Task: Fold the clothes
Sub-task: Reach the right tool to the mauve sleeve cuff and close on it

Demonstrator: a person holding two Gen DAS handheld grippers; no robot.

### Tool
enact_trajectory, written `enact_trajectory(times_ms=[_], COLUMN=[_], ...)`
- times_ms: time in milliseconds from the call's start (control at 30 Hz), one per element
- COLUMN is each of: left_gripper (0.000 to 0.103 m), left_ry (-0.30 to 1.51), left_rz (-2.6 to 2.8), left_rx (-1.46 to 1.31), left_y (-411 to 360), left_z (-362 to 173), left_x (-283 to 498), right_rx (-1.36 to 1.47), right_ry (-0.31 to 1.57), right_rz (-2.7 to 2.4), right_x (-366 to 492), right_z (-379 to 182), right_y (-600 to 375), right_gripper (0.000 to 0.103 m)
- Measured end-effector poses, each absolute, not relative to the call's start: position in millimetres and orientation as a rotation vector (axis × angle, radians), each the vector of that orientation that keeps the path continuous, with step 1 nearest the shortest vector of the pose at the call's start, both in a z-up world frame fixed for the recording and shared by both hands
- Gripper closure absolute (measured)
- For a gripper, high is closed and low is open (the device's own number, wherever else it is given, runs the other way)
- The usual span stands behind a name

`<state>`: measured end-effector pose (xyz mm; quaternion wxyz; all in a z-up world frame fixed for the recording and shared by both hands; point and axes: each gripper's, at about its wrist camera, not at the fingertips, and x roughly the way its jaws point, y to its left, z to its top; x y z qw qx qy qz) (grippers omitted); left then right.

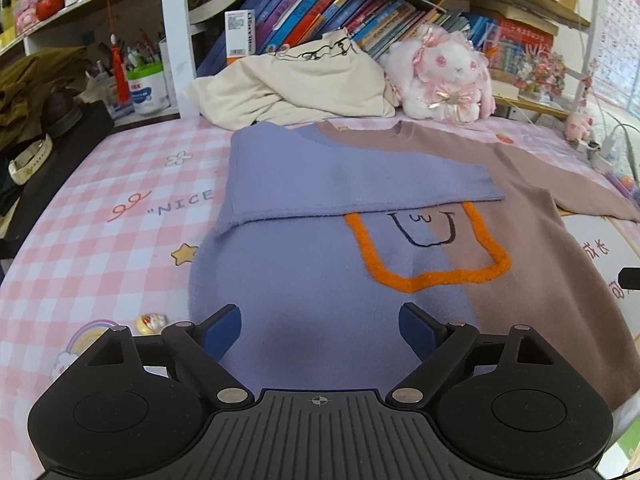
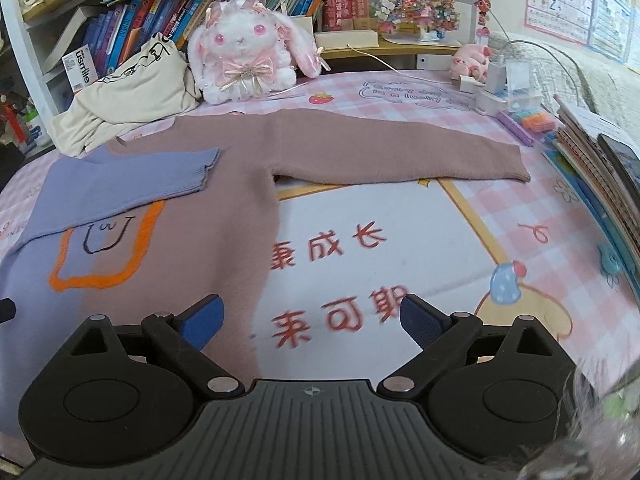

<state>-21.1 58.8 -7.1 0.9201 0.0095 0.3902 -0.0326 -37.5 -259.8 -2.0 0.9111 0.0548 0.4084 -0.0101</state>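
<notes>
A two-tone sweater (image 1: 320, 272) lies flat on the bed, purple on its left half and brown on its right, with an orange outline and a small face drawn on the chest. Its purple sleeve (image 1: 352, 184) is folded across the chest. Its brown sleeve (image 2: 400, 156) lies stretched out to the right. My left gripper (image 1: 320, 332) is open and empty, just above the sweater's purple lower part. My right gripper (image 2: 310, 324) is open and empty, over the sweater's right side edge (image 2: 256, 264) and the sheet.
The bed has a pink checked sheet (image 1: 100, 208). A cream garment (image 1: 304, 88) and a pink plush rabbit (image 1: 444, 76) lie at the back by a bookshelf (image 1: 332, 4). Books (image 2: 600, 160), chargers and small items (image 2: 504, 88) line the right edge.
</notes>
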Motion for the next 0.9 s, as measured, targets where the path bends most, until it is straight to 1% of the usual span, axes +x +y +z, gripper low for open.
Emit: enact_trajectory(times_ms=[600, 800, 900], left_gripper=[0.014, 0.014, 0.014], left_ry=[0.848, 0.840, 0.869], left_rz=[0.157, 0.242, 0.259], left_rx=[-0.008, -0.049, -0.069], left_y=[-54, -68, -73], left_z=[-16, -16, -18], left_x=[-23, -24, -22], right_rx=[0.151, 0.173, 0.185], right_ry=[0.884, 0.911, 0.927], right_rz=[0.042, 0.025, 0.015], right_x=[35, 60, 72], right_z=[-19, -23, -26], right_y=[-410, -448, -463], right_gripper=[0.008, 0.008, 0.008])
